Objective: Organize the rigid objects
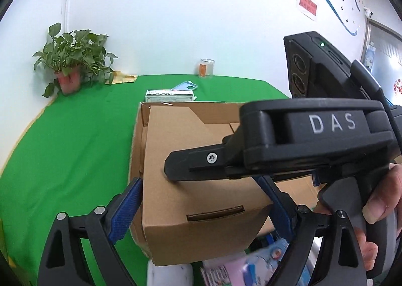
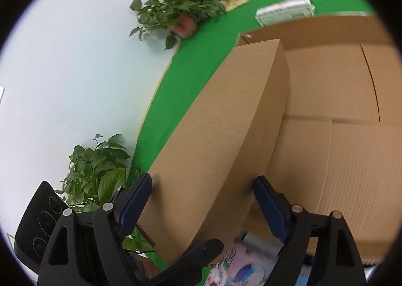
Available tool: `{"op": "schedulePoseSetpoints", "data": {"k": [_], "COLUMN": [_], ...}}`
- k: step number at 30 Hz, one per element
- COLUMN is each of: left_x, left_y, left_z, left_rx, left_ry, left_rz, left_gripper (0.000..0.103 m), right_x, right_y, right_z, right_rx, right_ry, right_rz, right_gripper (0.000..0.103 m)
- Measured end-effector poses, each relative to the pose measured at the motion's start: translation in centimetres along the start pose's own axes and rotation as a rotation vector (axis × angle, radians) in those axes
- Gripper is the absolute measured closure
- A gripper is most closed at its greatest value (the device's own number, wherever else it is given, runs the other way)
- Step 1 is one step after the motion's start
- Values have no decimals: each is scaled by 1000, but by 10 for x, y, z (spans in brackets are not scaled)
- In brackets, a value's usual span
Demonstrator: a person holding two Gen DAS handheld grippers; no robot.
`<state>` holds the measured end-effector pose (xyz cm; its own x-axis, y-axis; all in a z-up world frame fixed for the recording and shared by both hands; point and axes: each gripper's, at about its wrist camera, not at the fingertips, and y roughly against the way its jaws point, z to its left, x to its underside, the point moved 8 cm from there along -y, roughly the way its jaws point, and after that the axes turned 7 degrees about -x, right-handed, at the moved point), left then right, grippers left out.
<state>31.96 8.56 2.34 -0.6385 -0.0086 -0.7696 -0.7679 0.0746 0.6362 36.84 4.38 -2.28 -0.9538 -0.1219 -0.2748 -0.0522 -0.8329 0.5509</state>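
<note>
Green table [image 1: 62,135], cardboard box [image 2: 221,135] lengthwise away

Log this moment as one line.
small cardboard box at big carton | right gripper clamps it | left gripper straddles it, grip unclear

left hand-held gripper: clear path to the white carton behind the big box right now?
Probably not. The left hand-held gripper straddles the small cardboard box, and the big box stands before the white carton.
</note>
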Motion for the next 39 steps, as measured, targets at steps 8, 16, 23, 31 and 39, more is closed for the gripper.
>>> {"op": "schedulePoseSetpoints", "data": {"k": [8,16,23,31,39], "left_x": [29,23,15,35,35], "left_y": [-55,-46,-22,-8,-34], "left_z": [11,15,38,31,36], "left_rx": [-71,-13,26,52,11], "left_ry": [-63,7,107,72,75], "left_rz": [178,236,150,177,237], "left_gripper": [14,12,15,52,53], "right_x": [0,0,-2,20,7], "right_y": [-41,-41,-38,-23,-34], "right_z": [-47,-46,-56,-51,-62], "right_rx": [7,7,-7,-14,33], "right_ry": [-42,-47,-126,-123,-146], "right_rz": [92,87,60,55,35], "right_gripper": [43,43,44,47,50]}}
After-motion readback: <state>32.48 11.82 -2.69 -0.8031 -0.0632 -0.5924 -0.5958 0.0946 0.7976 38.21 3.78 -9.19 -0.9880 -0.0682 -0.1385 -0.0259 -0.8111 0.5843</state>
